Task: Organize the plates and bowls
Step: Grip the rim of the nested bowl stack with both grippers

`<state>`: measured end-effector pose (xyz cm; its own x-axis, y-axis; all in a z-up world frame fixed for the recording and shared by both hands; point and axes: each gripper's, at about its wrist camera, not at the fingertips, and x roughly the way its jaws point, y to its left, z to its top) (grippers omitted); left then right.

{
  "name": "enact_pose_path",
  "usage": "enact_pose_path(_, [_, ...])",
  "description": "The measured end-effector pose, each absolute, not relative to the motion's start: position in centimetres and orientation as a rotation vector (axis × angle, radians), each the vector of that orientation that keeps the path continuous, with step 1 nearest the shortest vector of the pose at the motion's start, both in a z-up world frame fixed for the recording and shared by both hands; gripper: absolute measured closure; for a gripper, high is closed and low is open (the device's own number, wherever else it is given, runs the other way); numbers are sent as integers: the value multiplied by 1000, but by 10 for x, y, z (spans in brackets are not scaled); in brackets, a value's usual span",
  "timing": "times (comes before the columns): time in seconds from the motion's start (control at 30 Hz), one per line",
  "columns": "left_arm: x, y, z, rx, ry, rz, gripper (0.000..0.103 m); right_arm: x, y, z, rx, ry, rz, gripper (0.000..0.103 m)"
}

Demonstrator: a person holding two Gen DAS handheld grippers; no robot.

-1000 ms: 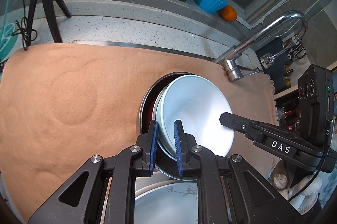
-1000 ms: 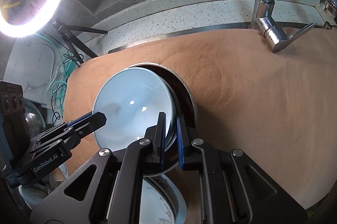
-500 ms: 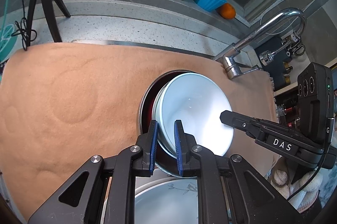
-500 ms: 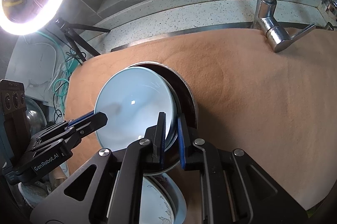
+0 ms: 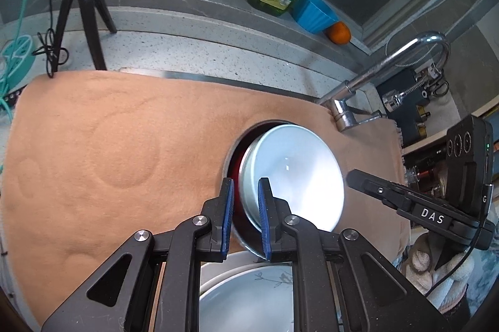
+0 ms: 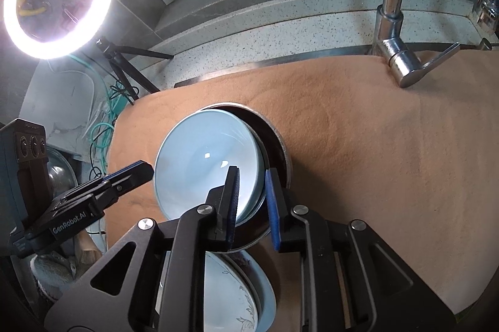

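A pale blue bowl (image 5: 296, 173) sits nested, slightly tilted, inside a darker metal-rimmed bowl (image 6: 277, 144) on a tan cloth (image 5: 109, 151) spread over the tabletop. Both lie directly ahead of the two pairs of tongs.

The left tongs (image 5: 244, 218) are clenched on the near rim of the pale bowl, one blue pad inside and one outside. The right tongs (image 6: 251, 204) straddle the opposite rim; their jaws have just been opening, and a gap shows beside the outer pad, so they look released.

Just below both tongs lies a white plate with a grey leaf pattern (image 5: 249, 297).

The bowl looks like glazed ceramic: stiff, smooth, probably slippery and breakable. The rim seems the sensible place to hold, pinched squarely, since a one-sided grip may let it tip.
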<state>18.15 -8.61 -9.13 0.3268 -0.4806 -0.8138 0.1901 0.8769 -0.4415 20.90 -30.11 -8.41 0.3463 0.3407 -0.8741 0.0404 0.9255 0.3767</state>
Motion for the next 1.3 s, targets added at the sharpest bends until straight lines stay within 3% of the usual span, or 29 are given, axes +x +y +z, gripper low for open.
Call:
enact_pose_path(0.17, [185,-73,-96,-308,1170,-427,89,207,-314,-84,376,1199,180,76])
enact_pose_path(1.0, [194,-85,-119,-303,1231,-459,89,215,-326,-123,459,1265,177,76])
enact_pose_path(1.3, [196,-83,-120,-320,1233,-477,89,217,-326,-136,531,1304,200,88])
